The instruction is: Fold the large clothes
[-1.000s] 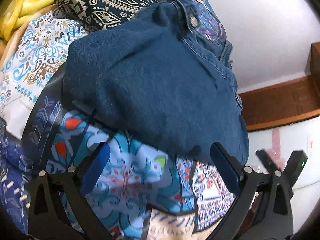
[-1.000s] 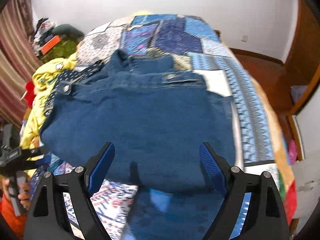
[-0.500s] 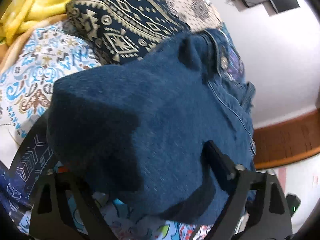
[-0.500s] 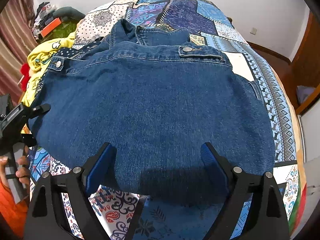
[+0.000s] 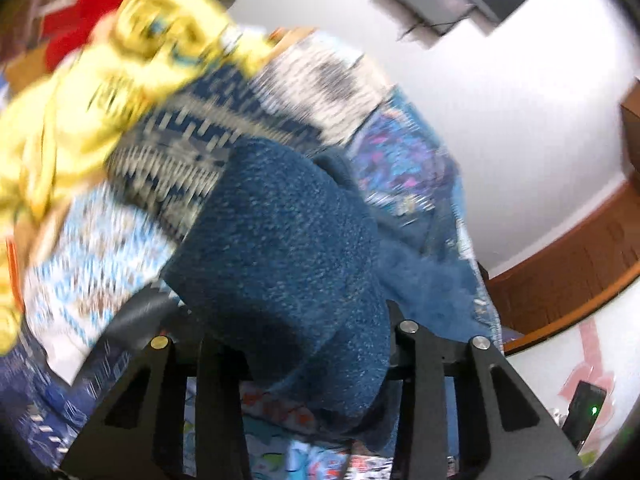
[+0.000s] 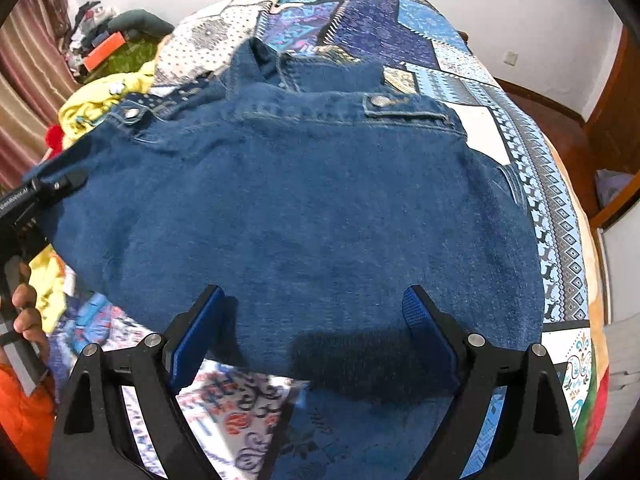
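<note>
Denim jacket [image 6: 304,208] bunched deeper between left claw [image 5: 296,344].

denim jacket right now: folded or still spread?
Mostly spread. The denim jacket lies broad across the patchwork bedspread; only its edge bunches in the left gripper. Right gripper is open.

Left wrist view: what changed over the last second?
The left gripper moved in onto the blue denim jacket's left edge and closed in on a bunched fold. The right gripper advanced to the near hem, jaws open. The jacket stays spread on the patchwork quilt.
</note>
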`<state>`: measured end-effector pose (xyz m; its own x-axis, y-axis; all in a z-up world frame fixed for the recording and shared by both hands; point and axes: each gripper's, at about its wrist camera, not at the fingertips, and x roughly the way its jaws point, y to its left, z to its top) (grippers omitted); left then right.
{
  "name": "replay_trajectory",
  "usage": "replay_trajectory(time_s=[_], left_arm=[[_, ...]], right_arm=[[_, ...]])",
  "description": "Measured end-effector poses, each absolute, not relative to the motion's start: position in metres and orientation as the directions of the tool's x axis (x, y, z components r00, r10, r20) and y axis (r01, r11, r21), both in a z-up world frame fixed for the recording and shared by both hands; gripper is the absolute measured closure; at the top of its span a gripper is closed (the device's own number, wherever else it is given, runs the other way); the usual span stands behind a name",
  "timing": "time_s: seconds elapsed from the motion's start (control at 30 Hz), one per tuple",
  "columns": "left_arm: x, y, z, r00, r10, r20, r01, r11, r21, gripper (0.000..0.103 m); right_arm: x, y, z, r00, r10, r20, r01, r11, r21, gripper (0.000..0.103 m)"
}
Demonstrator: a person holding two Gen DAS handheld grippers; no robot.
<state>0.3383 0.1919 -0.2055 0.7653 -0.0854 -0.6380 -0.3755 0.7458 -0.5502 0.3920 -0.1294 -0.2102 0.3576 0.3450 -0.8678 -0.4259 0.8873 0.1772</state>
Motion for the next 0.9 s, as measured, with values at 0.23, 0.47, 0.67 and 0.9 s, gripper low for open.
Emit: replay_trajectory(time_s=[0.23,0.47,0.67,0.9], left_arm=[[0.328,0.171,-0.152,0.847,-0.070,-0.527,-0.264,0.805,-0.531,0.068],[0.302,0.198,-0.139,0.865,0.009,-0.502,-0.319,0.781,-0.537,0.068],[0.292,0.215,-0.155,0.817,0.043,-0.575,-0.384,0.785,-0.487,0.068],[0.299,0.207,-0.168,0.786,0.061,-0.615,-0.401,0.807,-0.433,0.068]], right_arm=[[0.393,-0.104,-0.175,0.385,0.442,-0.810,-0.452,0.855,0.252,0.014],[0.393,-0.056,-0.176,0.322,0.507,-0.799,-0.508,0.805,0.306,0.014],[0.388,-0.016,-0.206,0.230,0.486,-0.843,-0.564,0.772,0.291,0.014],[0.382,0.001,-0.234,0.211,0.409,-0.888,-0.636,0.747,0.194,0.009]])
